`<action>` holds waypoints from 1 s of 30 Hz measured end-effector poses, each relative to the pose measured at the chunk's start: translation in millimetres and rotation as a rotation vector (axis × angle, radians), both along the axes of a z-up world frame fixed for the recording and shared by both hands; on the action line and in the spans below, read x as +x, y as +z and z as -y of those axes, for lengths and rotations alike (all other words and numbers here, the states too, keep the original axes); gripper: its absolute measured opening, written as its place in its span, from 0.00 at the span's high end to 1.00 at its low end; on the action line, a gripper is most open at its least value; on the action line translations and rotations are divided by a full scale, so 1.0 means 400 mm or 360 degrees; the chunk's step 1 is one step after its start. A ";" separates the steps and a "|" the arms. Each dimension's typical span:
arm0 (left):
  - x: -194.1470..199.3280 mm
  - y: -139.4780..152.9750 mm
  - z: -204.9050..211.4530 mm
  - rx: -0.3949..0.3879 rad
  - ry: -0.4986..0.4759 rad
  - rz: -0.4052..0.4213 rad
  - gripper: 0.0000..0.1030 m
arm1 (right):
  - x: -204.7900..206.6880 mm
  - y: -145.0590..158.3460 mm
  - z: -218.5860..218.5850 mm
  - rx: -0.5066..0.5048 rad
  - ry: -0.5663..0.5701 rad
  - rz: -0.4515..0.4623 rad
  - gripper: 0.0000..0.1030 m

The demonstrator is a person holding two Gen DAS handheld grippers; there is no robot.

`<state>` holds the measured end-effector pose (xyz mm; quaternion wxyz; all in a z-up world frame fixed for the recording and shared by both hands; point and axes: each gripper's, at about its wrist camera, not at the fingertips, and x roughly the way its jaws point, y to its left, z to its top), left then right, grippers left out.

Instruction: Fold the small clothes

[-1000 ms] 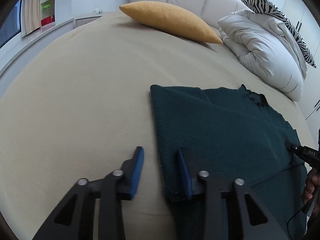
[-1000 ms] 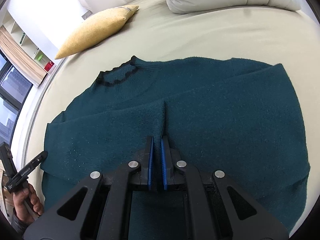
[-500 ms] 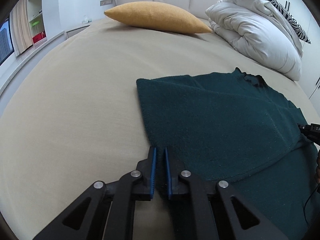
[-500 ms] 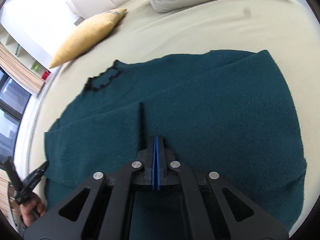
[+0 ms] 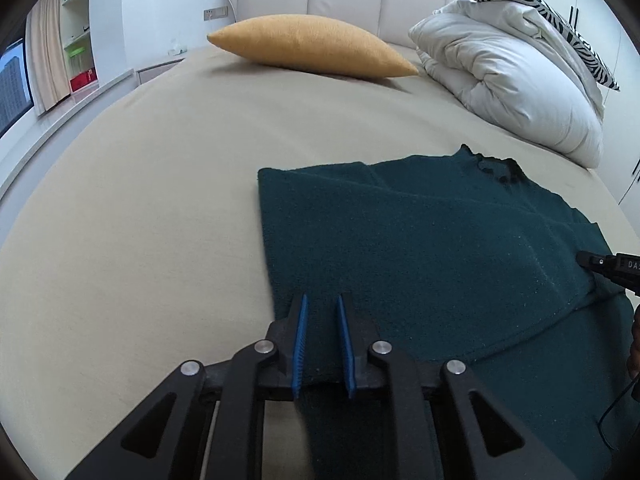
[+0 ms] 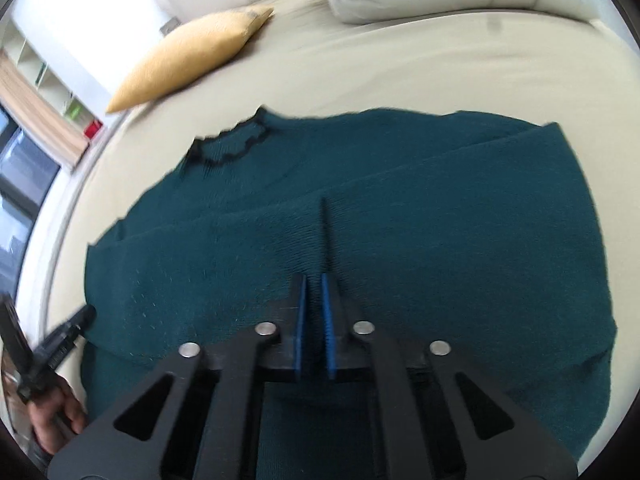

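Observation:
A dark teal knit sweater (image 5: 440, 248) lies on the beige bed, both sleeves folded in over its body, black-trimmed collar (image 6: 232, 144) toward the headboard. My left gripper (image 5: 322, 308) is shut on the sweater's near left hem corner, with fabric bunched between the blue pads. My right gripper (image 6: 314, 284) is shut on the sweater (image 6: 440, 240) at the near hem, and a raised crease runs forward from its fingertips. Each view shows the other gripper's tip at its edge.
A mustard cushion (image 5: 312, 46) and a white duvet (image 5: 512, 84) with a zebra pillow lie by the padded headboard. The beige bed sheet (image 5: 140, 208) stretches to the left. Shelves and a window stand at the far left.
My left gripper went from open beside the hem to shut on the hem corner. My right gripper stays clamped on the hem and has lifted a little, which pulls up a crease.

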<state>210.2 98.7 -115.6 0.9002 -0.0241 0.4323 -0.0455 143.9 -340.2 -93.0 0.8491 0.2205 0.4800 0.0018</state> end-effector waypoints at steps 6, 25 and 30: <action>-0.009 -0.003 0.007 0.0035 0.0003 0.0025 0.82 | -0.010 -0.008 0.017 0.0005 -0.0027 0.0003 0.98; -0.338 0.068 -0.094 -0.0459 0.0005 -0.0061 0.35 | -0.441 0.139 0.069 0.0066 -0.0157 0.0353 0.28; -0.503 0.016 -0.117 -0.0676 0.0014 -0.0257 0.35 | -0.591 0.128 0.077 0.0166 -0.0108 0.0302 0.28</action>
